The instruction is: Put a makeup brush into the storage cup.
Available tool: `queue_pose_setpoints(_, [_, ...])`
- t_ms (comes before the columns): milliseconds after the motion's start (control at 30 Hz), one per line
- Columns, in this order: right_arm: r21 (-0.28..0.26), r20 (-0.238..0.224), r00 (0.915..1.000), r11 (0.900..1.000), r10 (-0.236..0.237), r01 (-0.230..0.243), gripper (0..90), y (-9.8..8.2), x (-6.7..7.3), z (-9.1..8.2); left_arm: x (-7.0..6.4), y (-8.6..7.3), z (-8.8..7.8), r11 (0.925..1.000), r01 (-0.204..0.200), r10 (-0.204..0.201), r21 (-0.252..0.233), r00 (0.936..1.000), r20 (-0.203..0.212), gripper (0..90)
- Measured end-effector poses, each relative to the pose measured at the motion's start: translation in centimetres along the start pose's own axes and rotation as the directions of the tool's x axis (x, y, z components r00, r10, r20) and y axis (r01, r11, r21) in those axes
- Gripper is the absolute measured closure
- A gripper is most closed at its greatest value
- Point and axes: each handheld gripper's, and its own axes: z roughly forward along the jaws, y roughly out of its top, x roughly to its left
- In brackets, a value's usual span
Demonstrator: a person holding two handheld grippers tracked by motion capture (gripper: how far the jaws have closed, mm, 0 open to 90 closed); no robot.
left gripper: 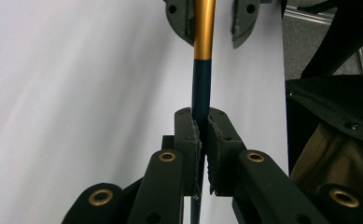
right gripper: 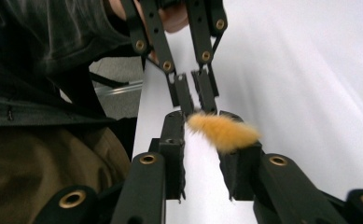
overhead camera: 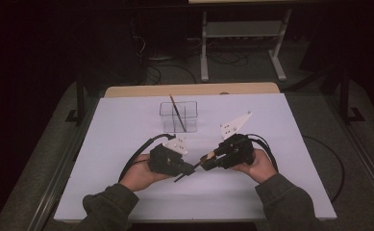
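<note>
A make-up brush hangs in the air between my two grippers above the white table. Its handle is dark blue, with a gold ferrule and fluffy orange bristles. My left gripper is shut on the blue handle, pads pressed to both sides. My right gripper faces it tip to tip, jaws apart around the bristle end. The tuft lies across the gap and brushes one pad. In the high view the left gripper and right gripper meet near the table's front middle.
A clear divided holder stands at the middle of the table, with another thin brush leaning in it. White sheet covers the table. Cables trail from both grippers. A metal table frame stands on the floor beyond.
</note>
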Motion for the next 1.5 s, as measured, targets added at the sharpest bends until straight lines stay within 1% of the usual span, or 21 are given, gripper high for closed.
queue_pose_setpoints(67, [-0.014,-0.005,1.0,1.0,-0.006,0.006,80.1,-0.1,-0.2,0.0,-0.1,0.1,0.1,1.0,-0.008,0.008,0.006,1.0,0.002,83.8])
queue_pose_setpoints(133, [-0.015,-0.009,0.9999,1.0,-0.012,0.012,81.4,-0.1,-0.2,-0.1,0.0,0.2,0.2,0.9998,-0.013,0.013,0.012,0.9999,0.005,83.7])
queue_pose_setpoints(200, [-0.001,-0.014,0.9999,1.0,-0.007,0.007,82.1,-0.1,-0.1,-0.2,-0.1,0.3,0.3,0.9999,-0.009,0.009,0.007,0.9999,0.011,83.6])
queue_pose_setpoints(267, [0.007,-0.006,0.9998,1.0,-0.02,0.02,82.3,0.0,0.0,-0.2,-0.1,0.3,0.4,0.9999,-0.004,0.003,0.014,0.9998,0.021,82.7])
queue_pose_setpoints(400, [0.032,0.002,0.9997,0.999,-0.024,0.024,82.5,0.2,0.2,-0.5,-0.2,0.2,0.4,0.9998,0.015,-0.016,0.014,0.9997,0.02,75.1])
queue_pose_setpoints(467, [0.042,0.003,0.9994,0.998,-0.036,0.035,82.5,0.4,0.2,-0.7,-0.2,0.2,0.4,0.9997,0.022,-0.022,0.004,0.9995,0.021,74.8])
queue_pose_setpoints(533, [0.055,0.007,0.9993,0.998,-0.037,0.037,82.5,0.7,0.3,-0.7,-0.2,0.3,0.5,0.9998,0.011,-0.012,0.015,0.9997,0.022,75.4])
queue_pose_setpoints(567, [0.066,0.014,0.9986,0.997,-0.05,0.049,82.5,0.9,0.4,-0.7,-0.2,0.4,0.5,0.9998,0.007,-0.007,0.019,0.9998,0.021,76.2])
queue_pose_setpoints(600, [0.07,0.012,0.9989,0.997,-0.045,0.044,82.5,1.0,0.5,-0.8,-0.2,0.4,0.6,0.9997,0.003,-0.004,0.023,0.9998,0.021,77.3])
queue_pose_setpoints(700, [0.063,0.01,0.9981,0.996,-0.061,0.06,82.5,1.3,0.6,-0.7,-0.3,0.5,0.8,0.9996,-0.004,0.004,0.027,0.9997,0.022,80.9])
queue_pose_setpoints(767, [0.059,0.012,0.9975,0.996,-0.069,0.068,82.4,1.3,0.6,-0.6,-0.4,0.6,0.9,0.9995,-0.008,0.008,0.031,0.9999,0.01,83.1])
queue_pose_setpoints(867, [0.039,0.014,0.9986,0.998,-0.051,0.05,80.6,1.2,0.6,-0.7,-0.4,0.5,0.8,0.9999,0.0,-0.001,0.014,1.0,0.003,83.7])
queue_pose_setpoints(933, [0.025,0.014,0.9994,0.999,-0.032,0.032,74.1,1.0,0.6,-0.6,-0.2,0.6,0.6,1.0,0.005,-0.005,-0.006,1.0,0.003,83.8])
queue_pose_setpoints(967, [0.019,0.016,0.9991,0.999,-0.039,0.039,74.1,0.9,0.5,-0.5,-0.2,0.6,0.5,0.9998,0.01,-0.01,-0.017,0.9999,-0.002,83.8])
queue_pose_setpoints(1067, [-0.013,0.015,0.9994,0.999,-0.03,0.03,74.3,0.6,0.4,-0.2,-0.2,0.6,0.4,0.9997,0.012,-0.012,-0.021,0.9999,-0.004,83.8])
queue_pose_setpoints(1167, [-0.029,0.018,0.9995,0.999,-0.025,0.025,78.0,0.4,0.5,0.1,-0.3,0.7,0.5,0.9994,0.014,-0.014,-0.03,0.9999,-0.001,83.9])
queue_pose_setpoints(1267, [-0.042,0.017,0.999,0.998,-0.041,0.042,81.5,0.5,0.5,0.1,-0.4,0.8,0.6,0.9993,0.017,-0.017,-0.032,0.9998,0.008,83.7])
queue_pose_setpoints(1333, [-0.029,0.024,0.9982,0.998,-0.054,0.055,82.4,0.6,0.5,0.1,-0.3,0.7,0.6,0.9993,0.018,-0.018,-0.033,0.9997,0.019,83.0])
queue_pose_setpoints(1400, [-0.013,0.02,0.9987,0.999,-0.048,0.048,82.4,0.9,0.6,0.0,-0.3,0.8,0.7,0.9996,0.007,-0.006,-0.026,0.9998,0.019,81.2])
queue_pose_setpoints(1467, [0.026,0.031,0.998,0.998,-0.055,0.054,82.5,1.2,0.6,-0.1,-0.4,0.8,0.8,0.9995,0.016,-0.016,-0.027,0.9996,0.023,77.5])
queue_pose_setpoints(1500, [0.035,0.031,0.9981,0.998,-0.053,0.052,82.5,1.3,0.7,-0.1,-0.4,0.8,0.9,0.9997,0.011,-0.011,-0.023,0.9997,0.023,77.6])
